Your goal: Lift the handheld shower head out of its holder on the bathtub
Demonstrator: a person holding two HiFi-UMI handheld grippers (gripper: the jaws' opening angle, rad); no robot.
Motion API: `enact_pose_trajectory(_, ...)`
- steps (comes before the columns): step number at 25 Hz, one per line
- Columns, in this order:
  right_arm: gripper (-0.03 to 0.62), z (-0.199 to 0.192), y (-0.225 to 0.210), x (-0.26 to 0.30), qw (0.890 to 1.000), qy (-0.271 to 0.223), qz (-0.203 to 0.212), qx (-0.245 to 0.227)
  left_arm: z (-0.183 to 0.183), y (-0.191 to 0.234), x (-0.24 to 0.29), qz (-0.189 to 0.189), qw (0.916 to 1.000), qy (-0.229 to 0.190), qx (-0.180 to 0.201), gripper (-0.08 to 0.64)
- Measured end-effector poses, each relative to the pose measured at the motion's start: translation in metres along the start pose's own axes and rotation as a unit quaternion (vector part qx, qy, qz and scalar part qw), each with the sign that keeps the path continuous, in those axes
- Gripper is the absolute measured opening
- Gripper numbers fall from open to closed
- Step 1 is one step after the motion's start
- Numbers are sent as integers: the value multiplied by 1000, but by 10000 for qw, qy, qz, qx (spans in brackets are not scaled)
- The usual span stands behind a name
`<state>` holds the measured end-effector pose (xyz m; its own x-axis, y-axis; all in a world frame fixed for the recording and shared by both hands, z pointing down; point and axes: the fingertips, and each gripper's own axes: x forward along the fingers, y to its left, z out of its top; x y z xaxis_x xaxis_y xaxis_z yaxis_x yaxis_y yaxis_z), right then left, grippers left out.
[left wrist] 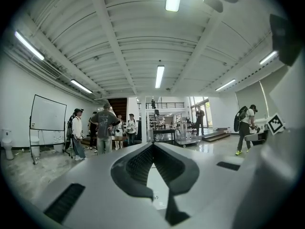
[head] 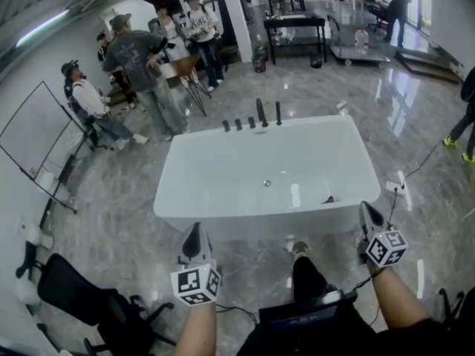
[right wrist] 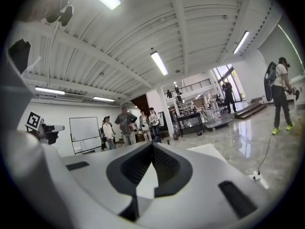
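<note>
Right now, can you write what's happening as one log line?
stage: before grasp | left gripper: shut, empty, near side of bathtub | right gripper: shut, empty | black fittings: far rim, untouched

On far rim of bathtub (head: 245, 225), shower head (head: 260, 113); whiteboard (head: 37, 136) left.
</note>
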<state>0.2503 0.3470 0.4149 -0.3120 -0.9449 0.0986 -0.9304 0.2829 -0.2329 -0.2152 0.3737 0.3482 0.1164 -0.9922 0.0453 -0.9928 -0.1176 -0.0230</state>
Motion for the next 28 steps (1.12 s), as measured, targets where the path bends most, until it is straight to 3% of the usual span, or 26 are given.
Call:
enact_pose_trajectory(6,6,-5,12,60,9996,-5,292,54,-7,26,18,222,9996,177,94,9)
enact_pose_trajectory(13,6,6,5,122,9988,-399,283,-46,-12,47,68,424,9986,237,188,9)
enact_pose_trajectory(24,6,25,-26,221,9998,-95,200,-4,-14,68,157,494,9976,480,-73,9)
enact_pose_trajectory(28,6,20,-47,273,9993,275,253,-58,-11,66,203,459,9975,536,-86,9)
